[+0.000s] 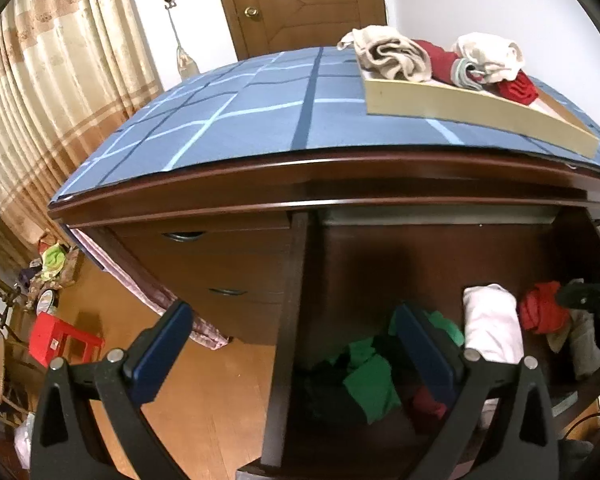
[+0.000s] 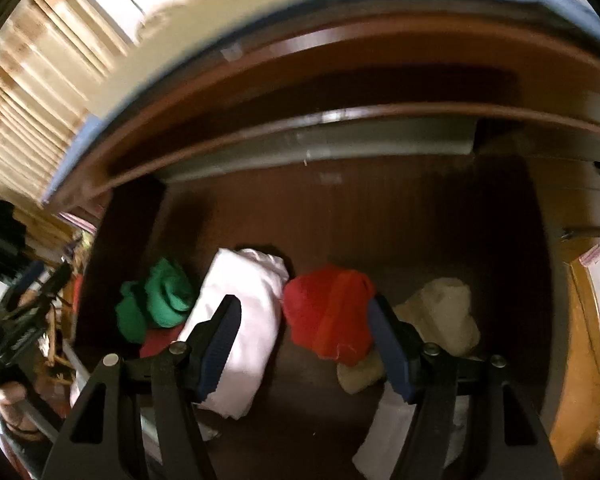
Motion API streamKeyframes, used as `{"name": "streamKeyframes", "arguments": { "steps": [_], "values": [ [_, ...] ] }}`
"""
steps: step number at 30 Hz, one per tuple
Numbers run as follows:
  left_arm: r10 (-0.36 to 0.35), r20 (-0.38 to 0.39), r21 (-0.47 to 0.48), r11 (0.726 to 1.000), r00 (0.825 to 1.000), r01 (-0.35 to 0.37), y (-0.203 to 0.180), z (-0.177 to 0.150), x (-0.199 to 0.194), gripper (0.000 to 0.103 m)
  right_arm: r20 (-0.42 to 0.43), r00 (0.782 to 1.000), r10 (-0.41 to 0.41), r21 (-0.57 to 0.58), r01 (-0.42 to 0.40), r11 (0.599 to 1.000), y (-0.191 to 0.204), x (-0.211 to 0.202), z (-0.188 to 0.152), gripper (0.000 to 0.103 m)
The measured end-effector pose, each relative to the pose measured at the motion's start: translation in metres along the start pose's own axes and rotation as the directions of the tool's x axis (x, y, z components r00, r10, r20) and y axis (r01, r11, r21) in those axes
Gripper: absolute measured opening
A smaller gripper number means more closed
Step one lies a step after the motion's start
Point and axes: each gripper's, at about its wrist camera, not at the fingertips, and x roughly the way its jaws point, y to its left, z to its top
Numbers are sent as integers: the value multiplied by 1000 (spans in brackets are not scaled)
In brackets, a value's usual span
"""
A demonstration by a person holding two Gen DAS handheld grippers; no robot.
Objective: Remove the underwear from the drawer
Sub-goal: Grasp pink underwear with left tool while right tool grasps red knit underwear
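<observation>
Underwear lies in soft rolled bundles inside the open dark brown wooden drawer (image 2: 380, 216), which is pulled out from under the desk top. Within the drawer, a white rolled cloth bundle (image 2: 244, 320) lies near the middle, with a green crumpled bundle (image 2: 160, 300) just beside it toward the drawer's left wall and a darker red piece showing beneath the green one. On the other side of the white roll sits a red-and-orange rolled bundle (image 2: 332, 312), and beyond that, toward the drawer's right wall, a beige rolled bundle (image 2: 440, 312). Another white piece lies at the drawer's near edge.

The right gripper (image 2: 304, 336) hangs over the drawer with its blue-padded jaws standing partly apart, holding nothing; the red-and-orange bundle sits in the gap between them, untouched as far as the blurred view shows. The left gripper (image 1: 292, 344) hovers at the drawer's left wall, its jaws spread wide and empty.

Above the drawer, on the blue checked cloth (image 1: 236, 112) covering the desk, rests a pale cream shallow wooden tray (image 1: 480, 108). It holds a beige bundle, a white bundle, red pieces and a pale green one, piled together.
</observation>
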Motion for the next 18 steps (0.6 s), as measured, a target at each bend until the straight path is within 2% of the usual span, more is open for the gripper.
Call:
{"name": "streamKeyframes", "arguments": {
  "steps": [4, 6, 12, 17, 18],
  "values": [
    [-31, -11, 35, 999, 999, 31, -11, 1, 4, 103, -107, 994, -2, 9, 3, 1000, -5, 25, 8, 68],
    [-66, -25, 74, 995, 998, 67, -23, 1, 7, 103, -134, 991, -4, 17, 6, 1000, -6, 30, 12, 68],
    [-138, -70, 157, 977, 988, 147, -56, 2, 15, 103, -242, 968, -67, -52, 56, 997, 3, 51, 19, 68],
    [-171, -107, 224, 956, 979, 192, -74, 2, 19, 103, -269, 955, -122, -137, 87, 987, 13, 62, 21, 67],
    [-176, -117, 232, 952, 977, 200, -77, 3, 20, 103, -268, 954, -136, -158, 96, 983, 15, 63, 21, 61]
  ]
}}
